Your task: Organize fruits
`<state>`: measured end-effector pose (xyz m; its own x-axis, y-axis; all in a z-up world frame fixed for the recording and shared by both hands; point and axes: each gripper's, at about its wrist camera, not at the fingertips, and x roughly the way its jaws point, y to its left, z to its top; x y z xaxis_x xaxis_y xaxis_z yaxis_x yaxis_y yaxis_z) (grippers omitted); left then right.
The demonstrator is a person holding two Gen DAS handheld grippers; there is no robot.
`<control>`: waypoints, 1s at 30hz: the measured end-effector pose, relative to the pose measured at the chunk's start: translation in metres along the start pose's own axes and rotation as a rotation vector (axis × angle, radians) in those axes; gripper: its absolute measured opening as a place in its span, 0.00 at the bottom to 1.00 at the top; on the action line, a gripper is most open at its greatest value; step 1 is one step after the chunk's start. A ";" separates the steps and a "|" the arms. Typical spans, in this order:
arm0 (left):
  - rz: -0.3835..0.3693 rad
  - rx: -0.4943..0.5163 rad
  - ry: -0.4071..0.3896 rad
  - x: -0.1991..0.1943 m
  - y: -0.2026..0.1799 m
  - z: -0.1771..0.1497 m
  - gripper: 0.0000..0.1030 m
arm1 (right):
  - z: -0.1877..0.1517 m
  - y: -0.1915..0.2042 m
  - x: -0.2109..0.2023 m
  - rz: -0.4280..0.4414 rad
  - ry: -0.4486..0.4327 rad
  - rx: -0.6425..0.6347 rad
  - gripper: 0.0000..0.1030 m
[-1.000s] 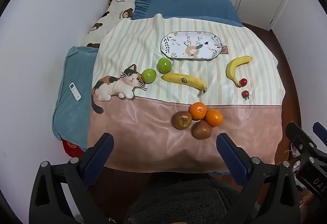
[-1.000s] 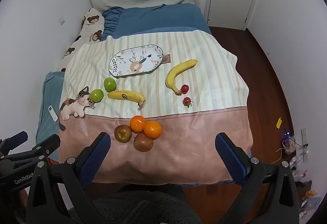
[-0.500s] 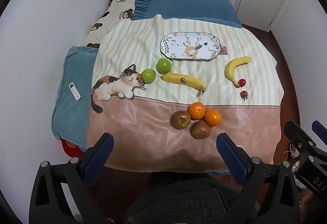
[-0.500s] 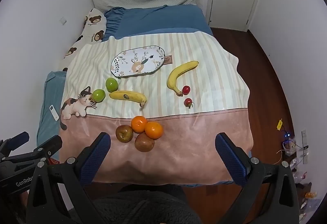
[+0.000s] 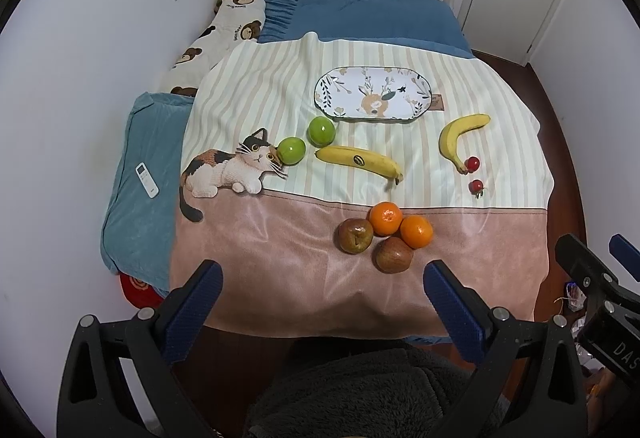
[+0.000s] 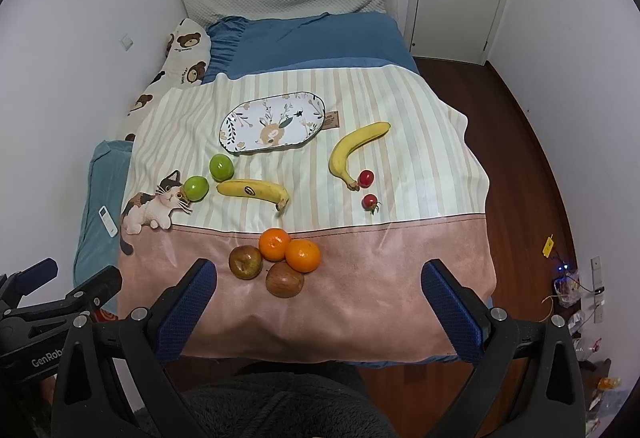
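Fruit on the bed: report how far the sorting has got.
Done: nothing. The oval tray holds no fruit. In hand: nothing; the left gripper and right gripper hover at the foot of the bed, jaws wide apart. Left: all of it, namely two green apples, two bananas, two small red fruits, two oranges and two brownish apples.

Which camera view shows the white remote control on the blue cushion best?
The left wrist view: the remote control lies fully visible, its buttons faintly showing. In the right wrist view the remote sits near the edge, smaller and more distorted.
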<state>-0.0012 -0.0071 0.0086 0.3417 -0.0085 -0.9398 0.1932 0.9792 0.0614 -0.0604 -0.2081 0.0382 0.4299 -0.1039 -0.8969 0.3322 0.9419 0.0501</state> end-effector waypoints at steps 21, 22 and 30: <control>-0.004 -0.008 -0.008 -0.015 0.006 0.014 1.00 | 0.006 0.006 -0.007 0.010 -0.010 -0.013 1.00; -0.004 -0.008 -0.009 -0.016 0.006 0.015 1.00 | 0.006 0.007 -0.006 0.011 -0.011 -0.014 1.00; -0.005 -0.011 -0.015 -0.017 0.009 0.016 1.00 | 0.005 0.009 -0.006 0.013 -0.013 -0.014 1.00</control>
<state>0.0098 -0.0013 0.0306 0.3544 -0.0164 -0.9349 0.1851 0.9813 0.0529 -0.0559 -0.2006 0.0460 0.4452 -0.0956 -0.8903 0.3147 0.9476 0.0556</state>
